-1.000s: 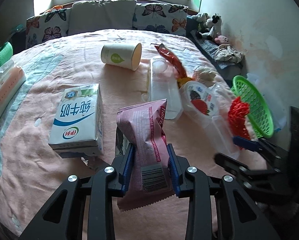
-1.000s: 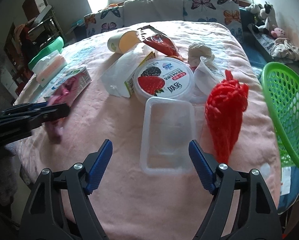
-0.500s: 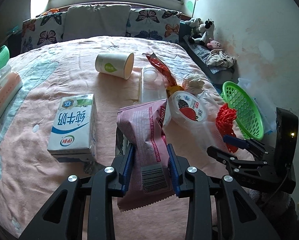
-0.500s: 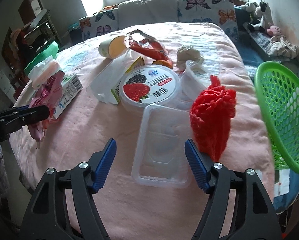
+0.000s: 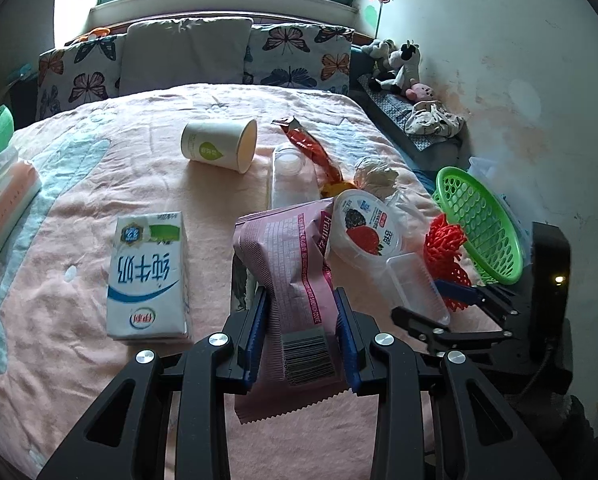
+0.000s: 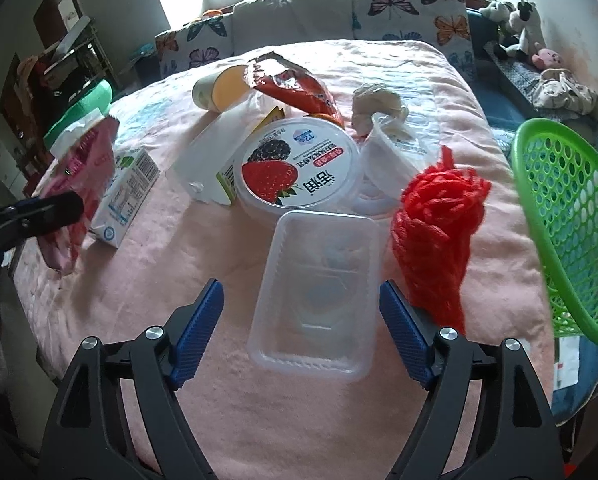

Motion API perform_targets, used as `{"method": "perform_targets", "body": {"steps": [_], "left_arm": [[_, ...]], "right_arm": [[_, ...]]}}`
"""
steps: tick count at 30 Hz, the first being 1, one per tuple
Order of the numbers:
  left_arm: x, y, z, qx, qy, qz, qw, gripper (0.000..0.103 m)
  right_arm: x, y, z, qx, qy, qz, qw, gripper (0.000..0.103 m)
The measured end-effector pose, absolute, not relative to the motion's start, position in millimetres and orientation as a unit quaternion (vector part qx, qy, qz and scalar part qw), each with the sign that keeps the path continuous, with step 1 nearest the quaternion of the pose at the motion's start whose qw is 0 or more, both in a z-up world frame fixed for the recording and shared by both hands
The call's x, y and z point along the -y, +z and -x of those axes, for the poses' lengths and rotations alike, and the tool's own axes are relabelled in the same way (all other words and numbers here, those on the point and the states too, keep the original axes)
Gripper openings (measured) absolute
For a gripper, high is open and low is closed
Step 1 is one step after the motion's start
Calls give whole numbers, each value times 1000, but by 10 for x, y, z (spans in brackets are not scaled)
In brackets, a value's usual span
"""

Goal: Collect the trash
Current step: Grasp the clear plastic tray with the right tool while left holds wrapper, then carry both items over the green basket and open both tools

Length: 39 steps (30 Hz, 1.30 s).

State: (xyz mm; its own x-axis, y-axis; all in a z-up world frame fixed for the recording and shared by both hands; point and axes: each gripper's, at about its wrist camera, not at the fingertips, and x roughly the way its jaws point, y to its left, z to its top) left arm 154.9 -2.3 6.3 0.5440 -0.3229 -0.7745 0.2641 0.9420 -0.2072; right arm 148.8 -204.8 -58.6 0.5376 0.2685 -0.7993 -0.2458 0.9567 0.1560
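Note:
My left gripper (image 5: pixel 300 300) is shut on a pink snack wrapper (image 5: pixel 287 248), held upright above the pink blanket; from the right wrist view the wrapper (image 6: pixel 87 168) hangs at the far left. My right gripper (image 6: pixel 299 286) is open, its blue pads on either side of an empty clear plastic tray (image 6: pixel 319 280) without pressing it. Around the tray lie a strawberry yoghurt tub (image 6: pixel 295 168), a red mesh net (image 6: pixel 435 232), a milk carton (image 5: pixel 147 276), a tipped paper cup (image 5: pixel 219 146) and a red wrapper (image 5: pixel 307 144). A green basket (image 6: pixel 567 216) stands past the bed's right edge.
A crumpled tissue (image 6: pixel 377 102) and a long clear box (image 5: pixel 287 176) lie behind the tub. A tissue pack (image 5: pixel 3 196) sits at the left edge of the bed. Butterfly pillows (image 5: pixel 299 56) line the far end, with plush toys (image 5: pixel 399 64) by the right wall.
The left gripper has lifted the pink wrapper slightly and its view has tipped up a little. The right gripper stays open around the clear tray.

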Motion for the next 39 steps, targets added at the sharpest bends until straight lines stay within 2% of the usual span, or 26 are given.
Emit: {"method": "perform_targets", "body": {"steps": [1, 3, 4, 14, 23, 33, 39], "left_arm": [[31, 70, -1554, -447, -167, 31, 878, 32], [40, 82, -1570, -446, -168, 31, 879, 32], [48, 85, -1580, -446, -168, 31, 878, 32], [280, 200, -1626, -439, -189, 12, 878, 32], [890, 403, -1713, -426, -248, -11, 870, 32], [1854, 567, -1987, -426, -322, -34, 845, 32], [2531, 466, -2182, -444, -363, -55, 817, 32]], "right_arm": [[2042, -596, -1490, -460, 148, -12, 876, 73], [2035, -618, -1485, -464, 147, -10, 874, 62], [2031, -629, -1483, -466, 148, -8, 873, 60], [2195, -378, -1222, -442, 165, -25, 881, 60], [2900, 45, -1072, -393, 122, -54, 910, 60], [3953, -70, -1244, -389, 8, -85, 917, 60], [4324, -137, -1191, -386, -22, -108, 916, 60]]}}
